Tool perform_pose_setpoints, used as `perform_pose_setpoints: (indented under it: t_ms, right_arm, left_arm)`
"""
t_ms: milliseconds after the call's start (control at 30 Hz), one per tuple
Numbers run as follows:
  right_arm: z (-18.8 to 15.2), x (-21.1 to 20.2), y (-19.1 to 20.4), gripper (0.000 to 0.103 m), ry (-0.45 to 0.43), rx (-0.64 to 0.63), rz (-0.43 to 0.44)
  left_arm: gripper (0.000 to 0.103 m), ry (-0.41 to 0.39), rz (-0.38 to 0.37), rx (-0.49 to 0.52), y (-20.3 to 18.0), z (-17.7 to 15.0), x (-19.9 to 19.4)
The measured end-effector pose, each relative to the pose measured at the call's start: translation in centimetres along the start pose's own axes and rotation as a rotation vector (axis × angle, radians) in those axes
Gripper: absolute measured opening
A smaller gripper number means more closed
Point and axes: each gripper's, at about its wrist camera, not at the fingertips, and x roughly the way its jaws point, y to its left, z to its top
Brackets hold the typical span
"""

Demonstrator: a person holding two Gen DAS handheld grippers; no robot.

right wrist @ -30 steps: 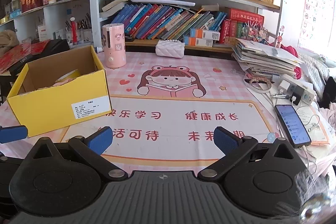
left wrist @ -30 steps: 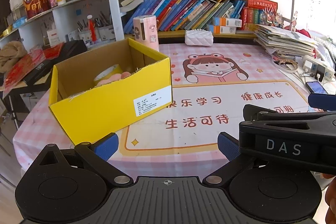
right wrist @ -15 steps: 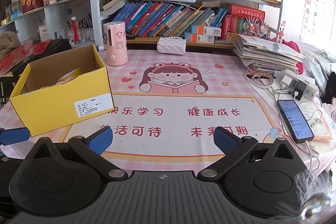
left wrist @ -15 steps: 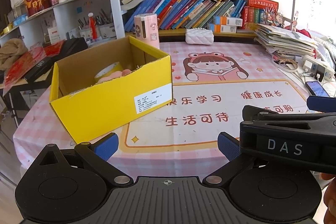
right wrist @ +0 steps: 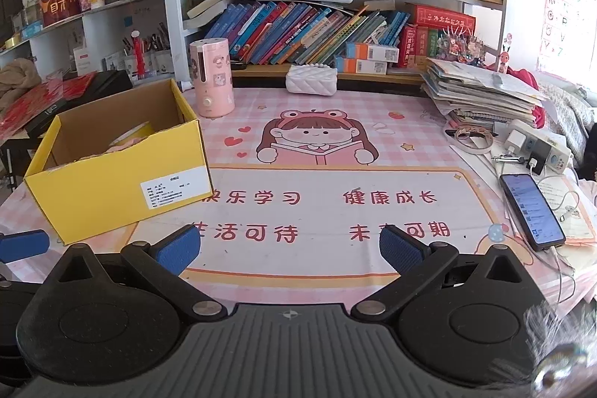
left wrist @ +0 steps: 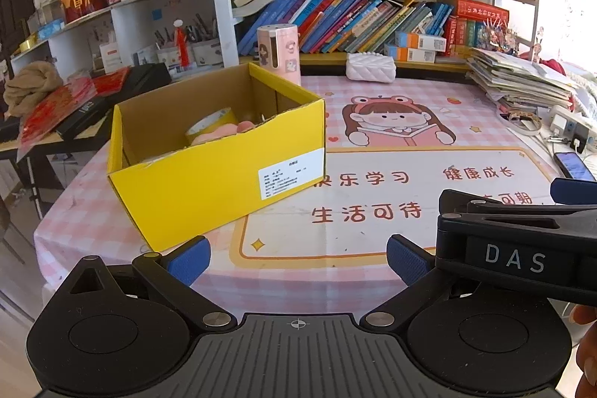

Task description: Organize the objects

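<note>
Two sets of tongs hung spread and empty over the near edge of the counter (right wrist: 373, 152): the left tongs (left wrist: 298, 258) and the right tongs (right wrist: 289, 245). Compared with a second before, both views had crept slightly closer to the yellow box (left wrist: 209, 174), which otherwise sat where it was, on the left of the counter; we judged this a pause between picks, with no object in hand. The box was open-topped, and inside it we saw a roll of yellow tape (left wrist: 211, 122) and something pink (left wrist: 220, 135) beside it, too hidden to name. A pink cylinder (right wrist: 212, 77) and a white quilted pouch (right wrist: 311, 79) stood well behind, apparently not yet sorted.
</note>
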Motion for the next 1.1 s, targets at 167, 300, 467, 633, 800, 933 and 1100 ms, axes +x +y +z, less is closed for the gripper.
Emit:
perform_pose_setpoints:
  t_ms: [167, 300, 467, 633, 800, 933, 1100]
  right_arm:
    - [0.03, 0.03, -0.03, 0.103, 0.005, 0.004, 0.004]
    - [0.04, 0.01, -0.03, 0.103, 0.005, 0.004, 0.004]
    - [-0.05, 0.0, 0.02, 0.103, 0.003, 0.004, 0.004]
    - [-0.05, -0.01, 0.04, 0.103, 0.004, 0.005, 0.004]
    - [-0.05, -0.02, 0.06, 0.103, 0.004, 0.005, 0.004]
    - [-0.1, -0.02, 0.14, 0.103, 0.004, 0.005, 0.006]
    - [-0.27, -0.05, 0.51, 0.103, 0.007, 0.005, 0.008]
  left_arm:
    - [0.102, 0.0, 0.0, 0.0, 0.06, -0.02, -0.02]
    - [0.102, 0.0, -0.001, 0.0, 0.06, -0.02, -0.04]
    - [0.102, -0.003, -0.003, -0.001, 0.12, -0.12, -0.07]
    - [0.102, -0.002, -0.002, 0.0, 0.14, -0.11, -0.06]
    - [0.102, -0.002, -0.002, -0.001, 0.18, -0.13, -0.09]
    - [0.102, -0.002, -0.007, -0.005, 0.23, -0.16, -0.06]
    - [0.102, -0.001, -0.006, -0.009, 0.27, -0.24, -0.05]
